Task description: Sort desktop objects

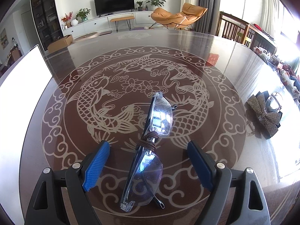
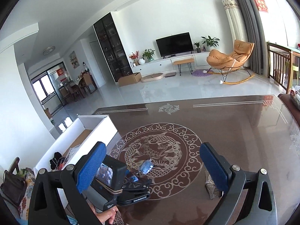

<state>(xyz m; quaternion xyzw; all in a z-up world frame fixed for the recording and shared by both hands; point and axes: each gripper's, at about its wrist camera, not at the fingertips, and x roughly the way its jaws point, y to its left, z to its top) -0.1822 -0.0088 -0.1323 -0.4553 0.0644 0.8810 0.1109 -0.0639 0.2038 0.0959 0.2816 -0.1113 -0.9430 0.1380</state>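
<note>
Sorting looks barely begun: both tongs, left tongs [image 1: 148, 161] and right tongs [image 2: 152, 166], spread empty, folded glasses [image 1: 150, 140] and bow [image 1: 266, 116] on the bench [image 1: 215, 56], few items in the white box [image 2: 97, 129].

A home living room: a black flat-screen television [image 2: 174, 44] stands on a long white low cabinet [image 2: 165, 63] with potted green plants [image 2: 210, 41], beside an orange padded rocking chair [image 2: 230, 58], grey floor-length curtains [image 2: 249, 26] and a dark glass-fronted display cabinet [image 2: 112, 46].

Tabletop [image 1: 215, 60] mostly free; glasses [image 1: 150, 140] centre, box [image 2: 93, 131] left.
</note>
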